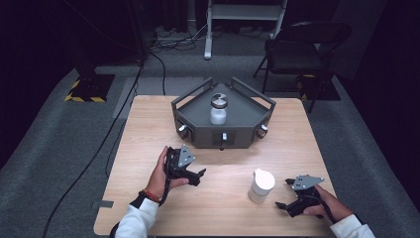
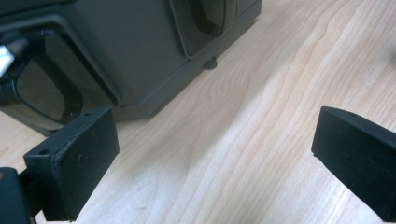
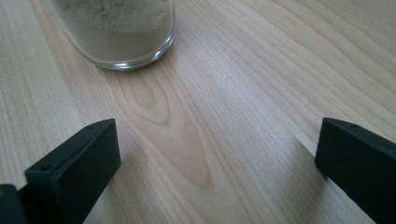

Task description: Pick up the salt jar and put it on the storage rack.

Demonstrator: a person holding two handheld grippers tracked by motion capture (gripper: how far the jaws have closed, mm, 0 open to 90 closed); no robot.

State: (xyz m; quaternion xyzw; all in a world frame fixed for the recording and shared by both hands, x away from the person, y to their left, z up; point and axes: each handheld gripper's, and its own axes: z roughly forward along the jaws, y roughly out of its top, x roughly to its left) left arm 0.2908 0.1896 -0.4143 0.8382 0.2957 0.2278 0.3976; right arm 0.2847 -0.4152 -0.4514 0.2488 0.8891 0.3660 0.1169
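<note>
A dark grey tray-like stand (image 1: 247, 111) sits at the back middle of the wooden table, with a lidded glass jar (image 1: 218, 109) upright on it. A white-capped jar of pale powder (image 1: 260, 185) stands on the table front right; its glass base (image 3: 123, 32) is just ahead of the right jaws. My left gripper (image 1: 200, 174) rests open on the table in front of the stand (image 2: 116, 51), nothing between its jaws. My right gripper (image 1: 283, 194) lies open just right of the white-capped jar, apart from it.
The stand has small silver knobs (image 1: 224, 136) on its front faces. A folding chair (image 1: 297, 49) and a white frame (image 1: 245, 12) stand on the floor beyond the table. Cables (image 1: 119, 119) run along the floor at left.
</note>
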